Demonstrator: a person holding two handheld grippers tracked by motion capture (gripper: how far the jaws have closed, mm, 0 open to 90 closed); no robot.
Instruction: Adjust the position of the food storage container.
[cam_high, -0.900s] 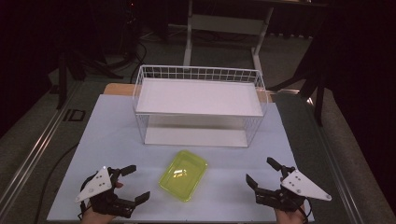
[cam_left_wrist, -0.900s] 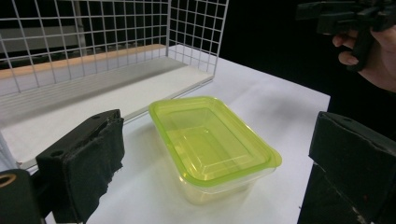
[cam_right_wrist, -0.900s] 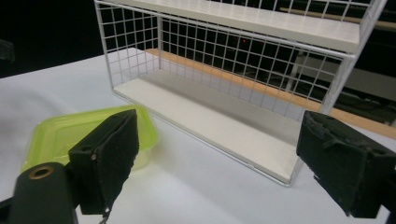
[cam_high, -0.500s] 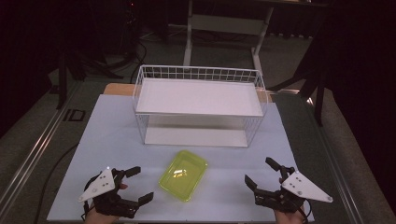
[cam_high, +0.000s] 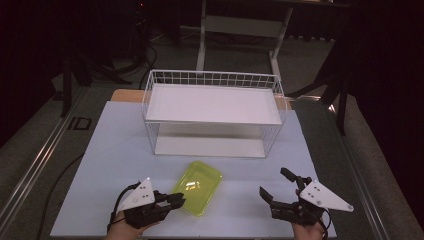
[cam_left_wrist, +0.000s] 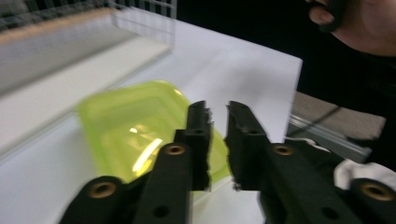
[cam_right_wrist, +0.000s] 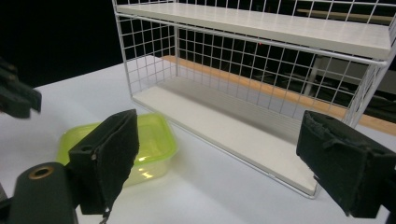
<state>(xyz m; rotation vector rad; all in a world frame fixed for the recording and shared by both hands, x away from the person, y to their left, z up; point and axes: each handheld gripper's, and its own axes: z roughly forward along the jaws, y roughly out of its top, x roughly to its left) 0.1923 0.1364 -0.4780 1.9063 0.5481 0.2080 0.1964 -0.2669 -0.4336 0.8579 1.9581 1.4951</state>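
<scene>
A white table (cam_high: 100, 165) carries a two-shelf wire rack (cam_high: 212, 112) at the back, with a yellow-green tray (cam_high: 197, 187) lying just in front of it. The left gripper (cam_high: 172, 201), jaws nearly closed, sits at the tray's near corner, seemingly pinching its blurred rim. The right gripper (cam_high: 278, 184) rests wide open, well apart.
</scene>
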